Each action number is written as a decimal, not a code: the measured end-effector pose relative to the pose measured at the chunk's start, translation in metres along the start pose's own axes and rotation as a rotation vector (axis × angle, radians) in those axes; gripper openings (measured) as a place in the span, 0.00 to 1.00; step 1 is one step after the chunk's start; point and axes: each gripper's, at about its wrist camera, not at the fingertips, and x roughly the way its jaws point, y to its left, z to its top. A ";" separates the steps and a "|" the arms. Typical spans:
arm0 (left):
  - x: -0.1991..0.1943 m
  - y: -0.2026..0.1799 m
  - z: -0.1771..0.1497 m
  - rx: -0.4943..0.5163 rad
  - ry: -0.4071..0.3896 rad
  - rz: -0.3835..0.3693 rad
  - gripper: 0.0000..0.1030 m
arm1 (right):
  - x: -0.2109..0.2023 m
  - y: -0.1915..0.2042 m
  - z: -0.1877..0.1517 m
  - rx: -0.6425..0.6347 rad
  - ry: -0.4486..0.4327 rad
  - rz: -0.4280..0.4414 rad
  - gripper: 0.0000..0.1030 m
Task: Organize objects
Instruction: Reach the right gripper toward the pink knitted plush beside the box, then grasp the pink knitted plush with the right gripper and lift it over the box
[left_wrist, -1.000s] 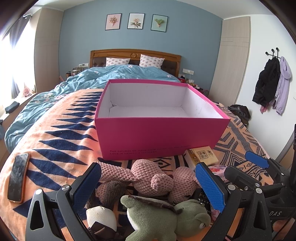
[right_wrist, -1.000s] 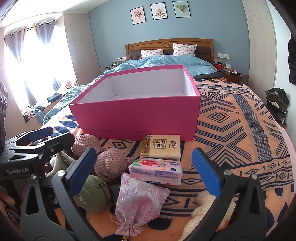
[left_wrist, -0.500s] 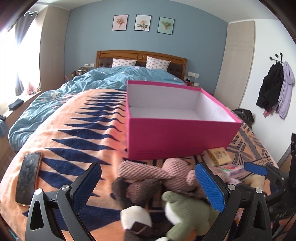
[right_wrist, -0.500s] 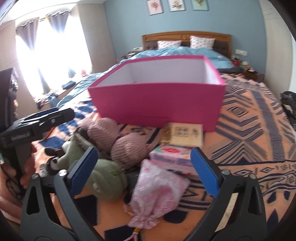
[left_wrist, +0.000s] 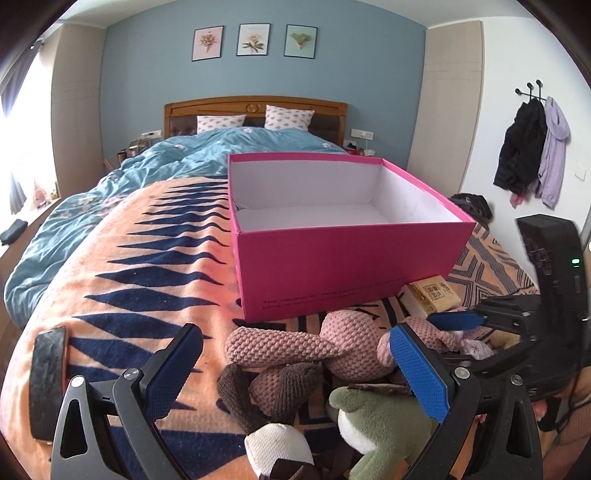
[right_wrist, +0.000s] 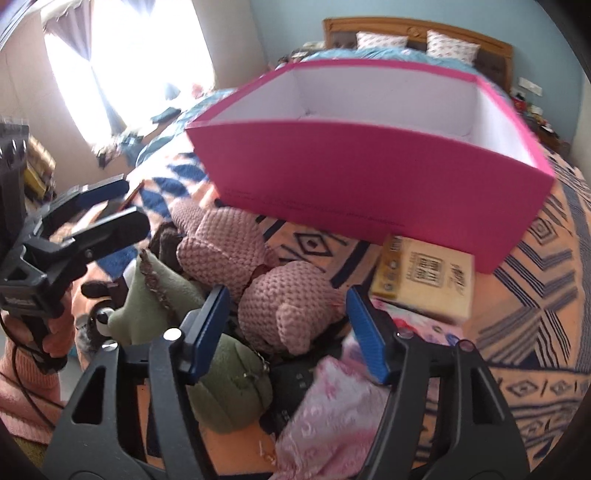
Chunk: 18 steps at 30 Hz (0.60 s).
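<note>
The right gripper (right_wrist: 290, 326) is closing around the pink knitted toy (right_wrist: 291, 306) – its blue pads flank the toy but do not yet press on it. The left gripper (left_wrist: 295, 373) hangs wide open over the pile of soft toys (a green one (left_wrist: 384, 421) lies nearest), holding nothing. The pink box (left_wrist: 347, 269) stands open on the bed (left_wrist: 122, 280) just behind the pile, a phone (left_wrist: 46, 380) off to the left.
</note>
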 end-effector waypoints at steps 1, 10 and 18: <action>0.002 0.000 0.001 0.004 0.005 -0.006 1.00 | 0.005 -0.001 0.001 0.000 0.016 -0.006 0.66; 0.008 0.001 0.001 0.032 0.038 -0.084 1.00 | -0.013 -0.010 0.002 0.000 -0.029 0.047 0.56; 0.005 -0.020 0.013 0.136 0.047 -0.211 0.84 | -0.056 -0.016 0.011 -0.021 -0.138 0.027 0.56</action>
